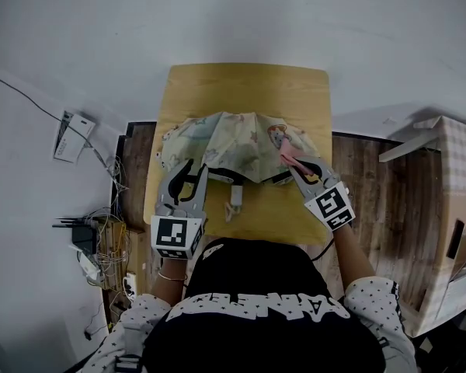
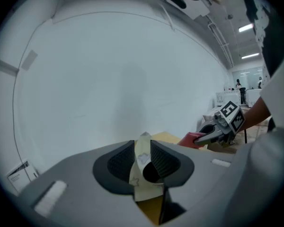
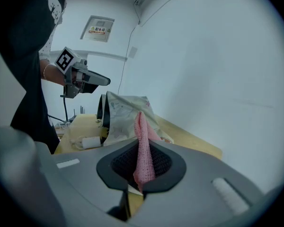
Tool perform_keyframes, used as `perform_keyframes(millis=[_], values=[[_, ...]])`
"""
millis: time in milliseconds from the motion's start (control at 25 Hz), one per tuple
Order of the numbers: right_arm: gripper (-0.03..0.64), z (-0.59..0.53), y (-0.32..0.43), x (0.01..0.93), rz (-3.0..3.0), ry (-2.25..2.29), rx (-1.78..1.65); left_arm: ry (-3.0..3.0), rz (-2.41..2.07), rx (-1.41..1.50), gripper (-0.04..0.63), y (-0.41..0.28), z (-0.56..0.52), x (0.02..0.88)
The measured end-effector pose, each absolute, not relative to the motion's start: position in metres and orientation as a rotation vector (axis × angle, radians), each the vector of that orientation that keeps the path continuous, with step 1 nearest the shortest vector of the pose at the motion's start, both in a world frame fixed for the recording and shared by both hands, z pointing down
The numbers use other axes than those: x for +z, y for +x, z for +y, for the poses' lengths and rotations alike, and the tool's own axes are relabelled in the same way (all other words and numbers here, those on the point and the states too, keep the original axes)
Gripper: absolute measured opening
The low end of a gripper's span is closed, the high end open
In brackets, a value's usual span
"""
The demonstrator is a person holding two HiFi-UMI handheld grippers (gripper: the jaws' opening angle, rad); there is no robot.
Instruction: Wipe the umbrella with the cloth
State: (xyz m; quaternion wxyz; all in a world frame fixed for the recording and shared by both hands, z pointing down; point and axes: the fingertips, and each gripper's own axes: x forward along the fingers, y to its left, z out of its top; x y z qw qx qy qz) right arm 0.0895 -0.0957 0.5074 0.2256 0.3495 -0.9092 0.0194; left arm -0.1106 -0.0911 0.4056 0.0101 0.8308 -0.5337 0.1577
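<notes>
Looking down from the head view, my own chest cuts off the near edge of the wooden table [image 1: 248,84], and the folded umbrella [image 1: 233,142] lies across it, its far side hidden under its own patterned cloth. My left gripper [image 1: 196,171] sits at the umbrella's near left edge, my right gripper [image 1: 293,163] at its near right with the pink cloth [image 1: 286,152] in it. How wide either stands is hard to judge from up here.

The left gripper view settles mine on that side. The pads stand apart with a strip of umbrella fabric [image 2: 141,167] rising between them, loose on one side and not pinched.

The right gripper view shows the jaws pressed together on the pink cloth [image 3: 143,150], which hangs in a narrow fold – the umbrella [image 3: 125,115] lies just beyond on the table.
</notes>
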Motion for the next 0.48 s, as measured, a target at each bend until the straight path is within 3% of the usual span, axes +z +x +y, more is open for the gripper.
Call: perform_keyframes(millis=[480], values=[[0.035, -0.1, 0.171, 0.477, -2.502, 1.261, 0.091, 2.882, -1.292, 0.654, 0.11, 0.029, -0.086, 0.42]])
